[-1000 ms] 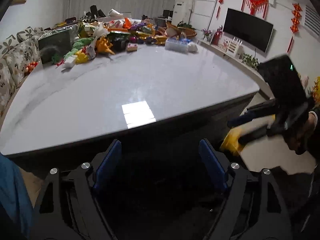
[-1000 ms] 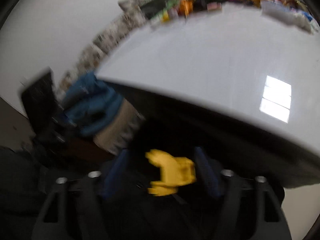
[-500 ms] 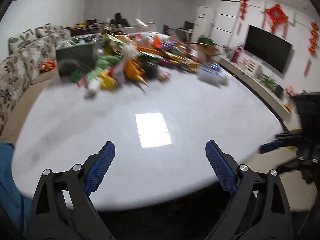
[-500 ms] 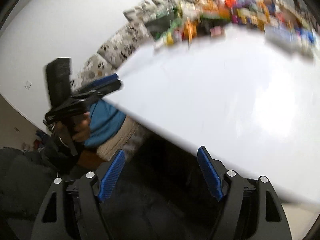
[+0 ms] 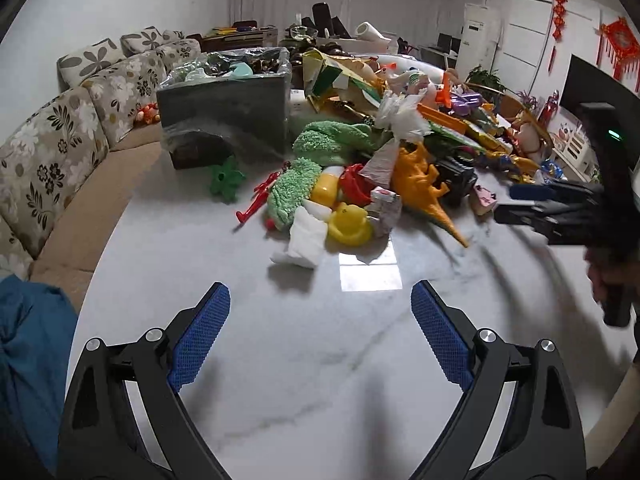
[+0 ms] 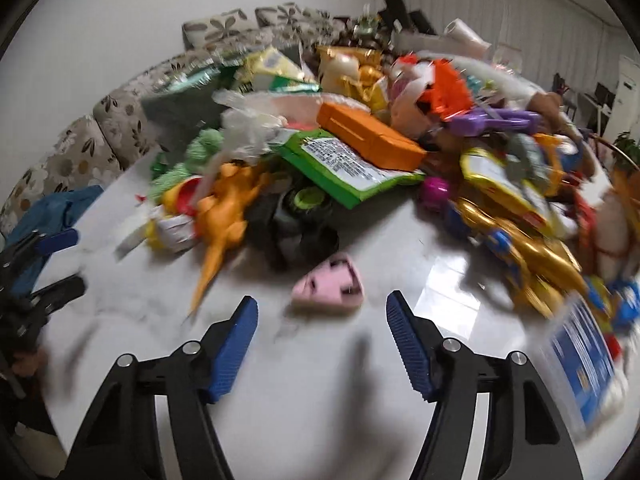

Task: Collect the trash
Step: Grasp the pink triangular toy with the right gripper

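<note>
A heap of toys and trash lies on the white marble table (image 5: 320, 360). Nearest my open, empty left gripper (image 5: 320, 312) are a crumpled white tissue (image 5: 304, 236), a yellow rubber duck (image 5: 350, 222) and an orange plastic dinosaur (image 5: 420, 184). A dark bin (image 5: 224, 100) lined with a plastic bag stands at the back left. My right gripper (image 6: 322, 324) is open and empty, just short of a pink toy (image 6: 330, 282). It also shows in the left wrist view (image 5: 516, 204) at the right edge.
A floral sofa (image 5: 60, 152) runs along the table's left side. A green snack bag (image 6: 344, 164), an orange box (image 6: 372, 136), a black toy truck (image 6: 296, 216) and gold wrappers (image 6: 520, 240) fill the heap. A blue box (image 6: 584, 364) lies at the right.
Both grippers have risen from below the table edge and moved forward over the table toward the heap. The yellow item held by the right gripper a second ago is gone; its jaws are open.
</note>
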### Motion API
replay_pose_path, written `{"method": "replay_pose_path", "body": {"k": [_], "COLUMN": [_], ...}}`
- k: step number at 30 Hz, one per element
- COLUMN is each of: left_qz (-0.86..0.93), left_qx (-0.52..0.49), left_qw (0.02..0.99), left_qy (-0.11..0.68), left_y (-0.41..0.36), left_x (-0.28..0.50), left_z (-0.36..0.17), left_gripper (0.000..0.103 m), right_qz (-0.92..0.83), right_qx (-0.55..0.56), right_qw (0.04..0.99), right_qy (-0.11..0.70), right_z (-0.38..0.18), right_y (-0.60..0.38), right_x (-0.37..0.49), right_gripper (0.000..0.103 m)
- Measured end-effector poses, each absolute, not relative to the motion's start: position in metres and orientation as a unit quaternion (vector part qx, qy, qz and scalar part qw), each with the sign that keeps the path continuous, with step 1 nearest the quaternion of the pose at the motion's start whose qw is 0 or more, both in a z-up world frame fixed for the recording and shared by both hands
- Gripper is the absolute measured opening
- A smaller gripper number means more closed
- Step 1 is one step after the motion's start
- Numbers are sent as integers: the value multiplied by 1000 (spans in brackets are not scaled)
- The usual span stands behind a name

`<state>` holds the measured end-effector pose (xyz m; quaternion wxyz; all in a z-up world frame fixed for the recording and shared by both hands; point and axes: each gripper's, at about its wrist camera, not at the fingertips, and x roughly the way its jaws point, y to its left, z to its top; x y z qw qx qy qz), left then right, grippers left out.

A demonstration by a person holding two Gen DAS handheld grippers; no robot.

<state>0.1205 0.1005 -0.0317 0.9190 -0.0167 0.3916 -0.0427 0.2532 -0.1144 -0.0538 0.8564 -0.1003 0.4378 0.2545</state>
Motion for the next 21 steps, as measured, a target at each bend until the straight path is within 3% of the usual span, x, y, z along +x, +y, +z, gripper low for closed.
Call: {"method": "replay_pose_path", "body": {"k": [2, 4, 10, 13, 14, 16, 21], "left_qz": [-43, -43, -30, -28, -37, -58, -59], "left_qx": [-14, -18, -41, 0, 2, -23, 14], "left_qw": [915, 911, 895, 896, 895, 890, 925], "left_qy": [401, 411, 444, 443, 445, 453, 374], "left_y": [103, 105, 110, 98, 94, 93, 69], "left_x": [130, 141, 175, 181, 179, 174, 103], "left_z": [-37, -40, -54, -52, -50, -47, -9], "left_gripper": [90, 90, 87, 46, 21, 21, 21], "right_qz": [248, 256, 257, 261, 262, 264, 280], "right_qx": [-117, -121, -125, -114, -112, -100, -62], "right_qw": [850, 848, 843, 843, 843, 843, 852], "right_qy": [450, 447, 455, 456, 456, 458, 438], "right_z": [-65, -65, -63, -63, -61, -60, -37], "right_y": [-107, -105, -111, -123, -128, -137, -163], "right_x": [263, 268, 252, 236, 226, 211, 161], "right_gripper": [60, 42, 41, 41, 41, 41, 41]}}
